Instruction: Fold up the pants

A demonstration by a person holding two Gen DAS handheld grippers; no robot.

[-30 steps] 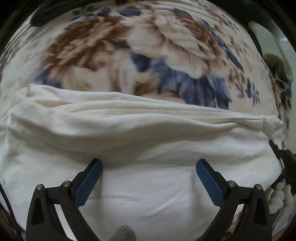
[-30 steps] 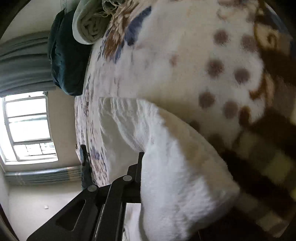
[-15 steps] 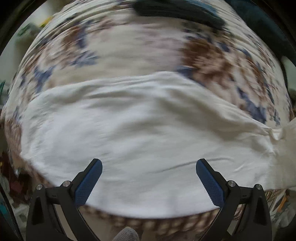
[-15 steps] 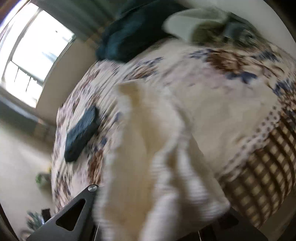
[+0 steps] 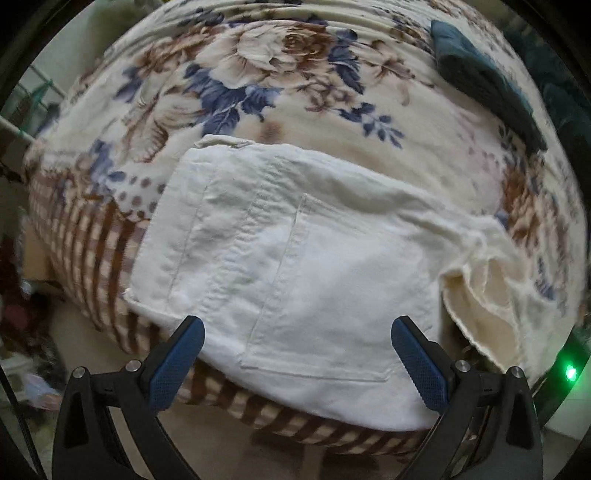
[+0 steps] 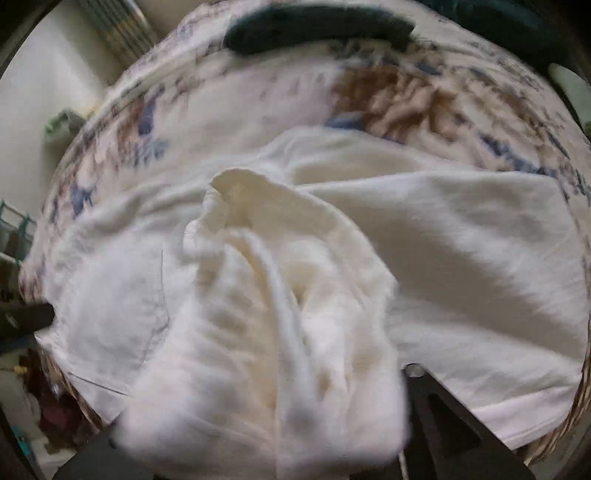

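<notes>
White pants [image 5: 295,266] lie on a floral blanket at the bed's near edge, waistband to the left and a back pocket [image 5: 325,295] facing up. My left gripper [image 5: 295,354] is open and empty, hovering just in front of the pocket area. In the right wrist view the pants [image 6: 461,258] spread across the bed, and a bunched fold of the fabric [image 6: 266,332] rises between the fingers of my right gripper [image 6: 273,424], which is shut on it. The fingertips are hidden by cloth.
The floral blanket [image 5: 280,81] covers the bed, with a brown checked border [image 5: 92,251] hanging over the edge. A dark teal folded garment [image 5: 484,77] lies at the back right, also in the right wrist view [image 6: 317,26]. Floor clutter [image 5: 22,317] shows at the left.
My left gripper has pulled back and swung left, so the waistband and pocket now show. My right gripper has carried the held fabric over the spread pants.
</notes>
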